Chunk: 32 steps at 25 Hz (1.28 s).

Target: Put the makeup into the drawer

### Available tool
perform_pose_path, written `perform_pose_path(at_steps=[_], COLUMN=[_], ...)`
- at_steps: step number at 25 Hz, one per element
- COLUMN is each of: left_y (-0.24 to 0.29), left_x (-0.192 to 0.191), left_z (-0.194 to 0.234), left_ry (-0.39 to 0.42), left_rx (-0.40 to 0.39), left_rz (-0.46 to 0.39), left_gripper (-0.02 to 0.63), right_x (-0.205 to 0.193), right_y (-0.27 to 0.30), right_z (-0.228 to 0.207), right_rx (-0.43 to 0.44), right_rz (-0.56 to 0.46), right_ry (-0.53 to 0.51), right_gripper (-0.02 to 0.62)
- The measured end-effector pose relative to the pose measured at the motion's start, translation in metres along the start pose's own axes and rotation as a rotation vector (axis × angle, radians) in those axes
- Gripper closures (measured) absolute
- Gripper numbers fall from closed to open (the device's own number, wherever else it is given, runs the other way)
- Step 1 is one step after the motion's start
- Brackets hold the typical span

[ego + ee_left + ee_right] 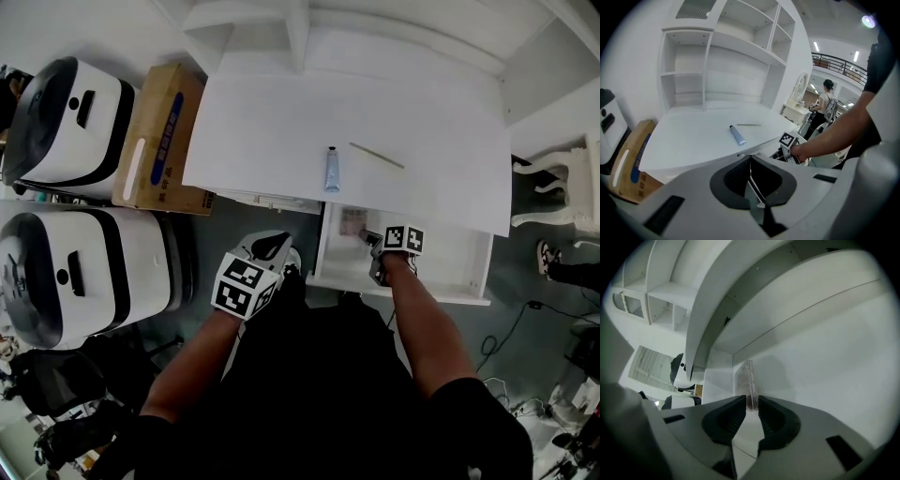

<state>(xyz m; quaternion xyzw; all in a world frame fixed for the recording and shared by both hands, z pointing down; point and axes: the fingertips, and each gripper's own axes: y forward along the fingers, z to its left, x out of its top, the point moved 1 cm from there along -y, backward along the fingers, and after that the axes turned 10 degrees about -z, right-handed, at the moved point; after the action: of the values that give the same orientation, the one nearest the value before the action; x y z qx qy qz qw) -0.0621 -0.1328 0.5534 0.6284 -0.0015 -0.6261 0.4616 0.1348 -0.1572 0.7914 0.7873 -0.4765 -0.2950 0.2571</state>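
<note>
The white drawer [469,272] stands pulled out under the white desk top [281,122]. My right gripper [368,236] reaches into the drawer's left part. Its jaws [750,404] lie narrowly against both sides of a clear, pinkish makeup case [746,380], which rests close to the drawer floor [352,223]. On the desk top lie a blue tube [332,169] [737,134] and a thin stick [376,156] [749,124]. My left gripper [274,246] hangs left of the drawer, below the desk edge, shut and empty [750,161].
Two white-and-black appliances [66,122] [75,272] and a cardboard box [159,141] stand left of the desk. White shelving [717,56] rises behind it. A white carved stool [562,183] is at the right. A person [825,105] stands far off.
</note>
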Motion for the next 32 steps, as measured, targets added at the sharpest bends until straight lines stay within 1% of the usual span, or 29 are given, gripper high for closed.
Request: perform_pose_path(at_steps=[2,5,12,15,16,18,20,23,24,25,26,29,32], left_y=[-0.003,-0.007,-0.012,-0.011,-0.01,-0.008,-0.006,-0.002,-0.002,-0.002,-0.002,-0.002,0.001], left_x=[-0.001,-0.004,-0.003,0.001,0.002,0.005,0.008,0.01,0.01,0.01,0.01,0.01,0.013], left_z=[0.003,0.007,0.02,0.021,0.02,0.018,0.015,0.01,0.009,0.008,0.009,0.01,0.011], left_ry=[-0.004,-0.011,-0.025,-0.021,-0.02,-0.014,-0.006,0.006,0.008,0.01,0.011,0.011,0.005], left_rx=[0.004,0.012,0.03,0.023,0.019,0.007,-0.005,-0.022,-0.025,-0.028,-0.028,-0.028,-0.036], left_rz=[0.0,-0.003,-0.022,-0.03,-0.034,-0.039,-0.041,-0.043,-0.043,-0.043,-0.044,-0.047,-0.057], left_gripper=[0.595,0.595,0.595,0.595,0.595,0.595,0.595,0.595,0.595,0.595,0.595,0.595,0.595], right_x=[-0.002,0.0,0.005,0.004,0.003,0.001,-0.003,-0.01,-0.012,-0.014,-0.014,0.001,0.013], right_y=[0.001,0.004,0.005,0.003,0.001,-0.001,-0.003,-0.003,-0.004,-0.005,-0.006,-0.01,-0.023], right_z=[-0.003,-0.006,-0.005,-0.003,-0.002,0.001,0.003,0.006,0.007,0.008,0.01,0.026,0.044], right_rx=[-0.025,-0.063,-0.129,-0.154,-0.161,-0.185,-0.215,-0.25,-0.259,-0.264,-0.264,-0.236,-0.2], right_rz=[0.001,-0.008,-0.007,0.014,0.027,0.068,0.12,0.197,0.214,0.22,0.208,0.085,0.001], right_ry=[-0.005,-0.046,-0.12,-0.196,-0.242,-0.372,-0.539,-0.803,-0.865,-0.892,-0.886,-0.837,-0.807], right_gripper=[0.515,0.506,0.428,0.398,0.385,0.359,0.343,0.339,0.338,0.339,0.339,0.339,0.339])
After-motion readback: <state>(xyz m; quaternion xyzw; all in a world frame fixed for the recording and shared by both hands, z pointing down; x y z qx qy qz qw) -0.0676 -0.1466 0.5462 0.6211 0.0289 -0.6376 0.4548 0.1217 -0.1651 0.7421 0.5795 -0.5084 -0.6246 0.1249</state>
